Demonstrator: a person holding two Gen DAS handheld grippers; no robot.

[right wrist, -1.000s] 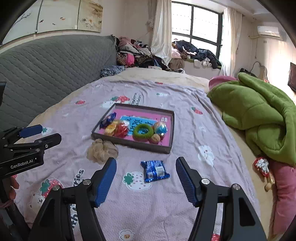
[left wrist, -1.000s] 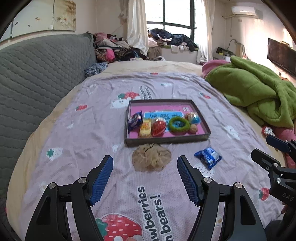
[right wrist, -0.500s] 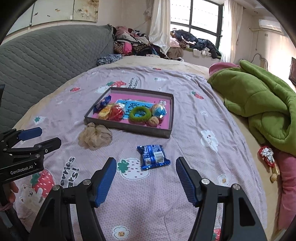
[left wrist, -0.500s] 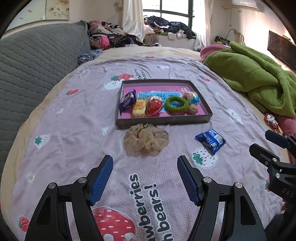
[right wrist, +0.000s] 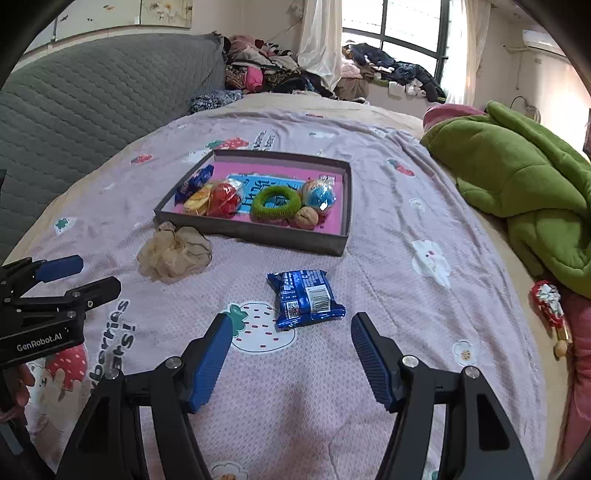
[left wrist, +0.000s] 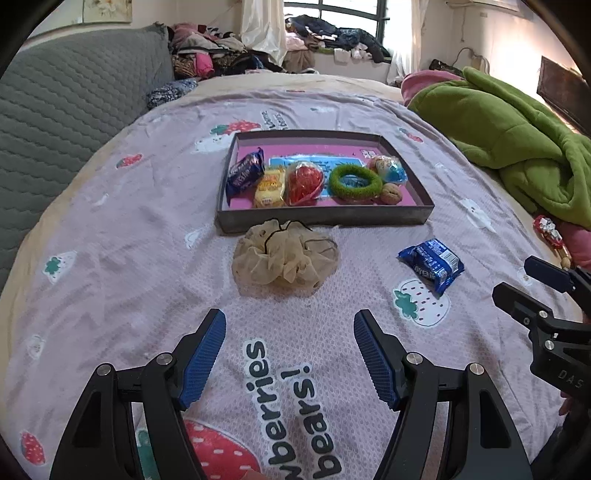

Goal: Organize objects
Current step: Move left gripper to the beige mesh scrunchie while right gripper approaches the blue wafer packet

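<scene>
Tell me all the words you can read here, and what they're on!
"GenRobot.AI": left tool, on its body.
"DAS": right tool, on its body, cut off.
"berries! bears": sheet, cut off.
Blue packet: barcode and print too small.
Tray snacks and blue card: blurred.

Location: home bedroom. Indicators: bed covered by a strawberry-print sheet [left wrist: 110, 258], grey quilted headboard [left wrist: 66, 103], piled clothes [right wrist: 266, 74] along the curtained window [right wrist: 406, 33], green blanket [right wrist: 517, 184], and a wall air conditioner [right wrist: 543, 40].
</scene>
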